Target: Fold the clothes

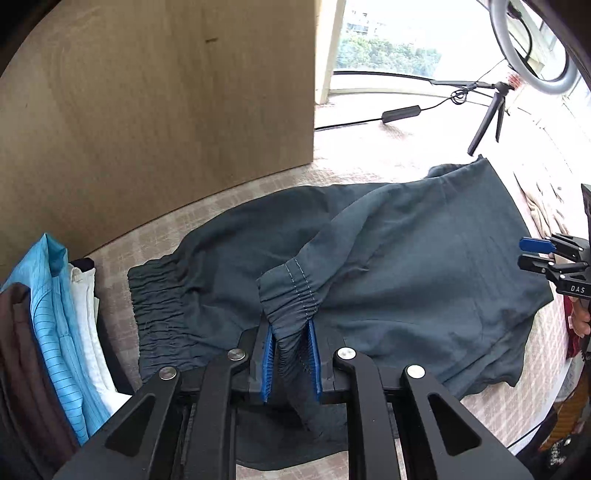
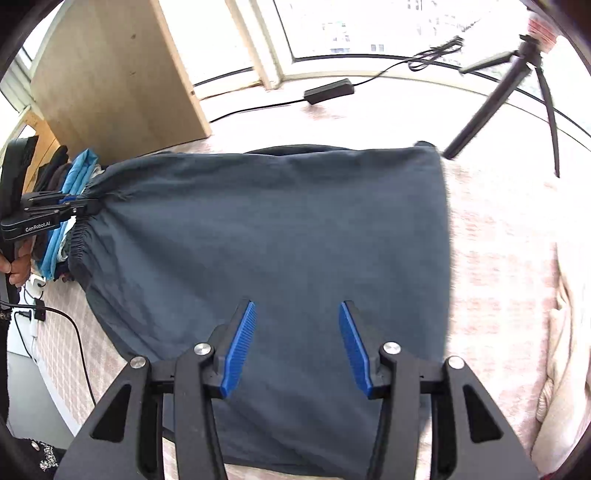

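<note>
Here, in the left wrist view, a wooden board [image 1: 155,110] and stacked clothes [image 1: 55,325] flank dark shorts [image 1: 406,258] on the desk [image 1: 369,155]; the left gripper [image 1: 290,354] pinches their elastic cuff. In the right wrist view, the right gripper [image 2: 297,339] hovers wide apart, empty, over the shorts [image 2: 277,229], a tripod [image 2: 517,92] beyond.

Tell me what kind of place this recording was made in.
Probably a room in a home, set up for filming: dark trousers lie on a patterned bedspread beside a stack of folded clothes, below a large window, with a tripod nearby.
</note>
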Demonstrator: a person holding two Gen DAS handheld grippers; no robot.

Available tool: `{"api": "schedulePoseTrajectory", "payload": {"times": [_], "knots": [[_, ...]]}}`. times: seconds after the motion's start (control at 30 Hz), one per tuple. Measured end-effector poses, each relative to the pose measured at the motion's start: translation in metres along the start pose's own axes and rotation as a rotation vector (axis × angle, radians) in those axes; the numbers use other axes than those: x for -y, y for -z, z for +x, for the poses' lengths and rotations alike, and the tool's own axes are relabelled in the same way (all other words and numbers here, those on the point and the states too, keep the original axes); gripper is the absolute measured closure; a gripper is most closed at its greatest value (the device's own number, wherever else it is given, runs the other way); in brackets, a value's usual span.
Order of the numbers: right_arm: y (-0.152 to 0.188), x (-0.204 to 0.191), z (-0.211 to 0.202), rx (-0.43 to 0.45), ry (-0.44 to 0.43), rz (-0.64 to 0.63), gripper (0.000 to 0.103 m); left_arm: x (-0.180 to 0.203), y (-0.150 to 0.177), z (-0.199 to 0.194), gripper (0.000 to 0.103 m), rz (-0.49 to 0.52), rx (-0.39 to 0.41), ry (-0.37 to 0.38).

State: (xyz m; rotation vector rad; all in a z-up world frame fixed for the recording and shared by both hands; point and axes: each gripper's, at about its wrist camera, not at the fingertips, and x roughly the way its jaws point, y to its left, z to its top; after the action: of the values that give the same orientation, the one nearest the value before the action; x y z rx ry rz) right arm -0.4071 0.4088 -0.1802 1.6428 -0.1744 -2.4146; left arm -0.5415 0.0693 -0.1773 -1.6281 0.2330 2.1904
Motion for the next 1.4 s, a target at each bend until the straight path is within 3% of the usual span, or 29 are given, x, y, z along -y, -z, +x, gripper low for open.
{"api": "schedulePoseTrajectory", "payload": {"times": [0.1, 0.2, 0.3, 0.43, 0.57, 0.7, 0.83, 0.9, 1.0, 1.2, 1.3, 1.33, 1.4], "knots": [[0.009, 0.035, 0.0, -0.029, 0.01, 0.1, 0.056, 0.003, -0.002, 0.024, 0.085, 0.014, -0.063, 0.004], [0.019, 0.052, 0.003, -0.048, 0.071, 0.11, 0.056, 0.01, 0.0, 0.034, 0.071, 0.048, -0.1, -0.049], [0.028, 0.064, 0.009, -0.097, 0.204, 0.052, 0.056, 0.01, 0.001, 0.021, 0.064, 0.06, -0.07, -0.095], [0.031, 0.073, -0.006, -0.06, 0.232, 0.08, 0.056, 0.011, 0.006, -0.016, 0.06, 0.062, 0.019, -0.185], [0.041, 0.054, -0.028, -0.017, 0.144, 0.03, 0.056, 0.051, 0.026, -0.039, 0.06, 0.154, 0.059, -0.006], [0.058, 0.026, -0.027, -0.048, 0.181, -0.083, 0.056, 0.131, 0.053, -0.026, 0.06, 0.29, 0.038, 0.212], [0.072, 0.031, -0.033, -0.074, 0.037, 0.012, 0.063, 0.202, 0.08, -0.014, 0.06, 0.415, -0.009, 0.327], [0.082, 0.032, -0.033, -0.098, -0.023, 0.039, 0.07, 0.222, 0.09, -0.002, 0.06, 0.446, -0.039, 0.347], [0.094, 0.023, -0.033, -0.11, -0.023, 0.021, 0.07, 0.234, 0.105, 0.019, 0.064, 0.477, -0.091, 0.313], [0.1, 0.026, -0.025, -0.124, -0.003, 0.071, 0.07, 0.235, 0.115, -0.007, 0.062, 0.51, -0.014, 0.281], [0.096, 0.024, -0.024, -0.115, 0.001, 0.084, 0.07, 0.243, 0.111, -0.004, 0.064, 0.536, -0.026, 0.247], [0.095, 0.022, -0.024, -0.114, 0.0, 0.086, 0.07, 0.246, 0.111, -0.001, 0.066, 0.547, -0.034, 0.246], [0.093, 0.023, -0.023, -0.117, 0.009, 0.086, 0.07, 0.247, 0.113, 0.006, 0.095, 0.58, -0.044, 0.216]]}}
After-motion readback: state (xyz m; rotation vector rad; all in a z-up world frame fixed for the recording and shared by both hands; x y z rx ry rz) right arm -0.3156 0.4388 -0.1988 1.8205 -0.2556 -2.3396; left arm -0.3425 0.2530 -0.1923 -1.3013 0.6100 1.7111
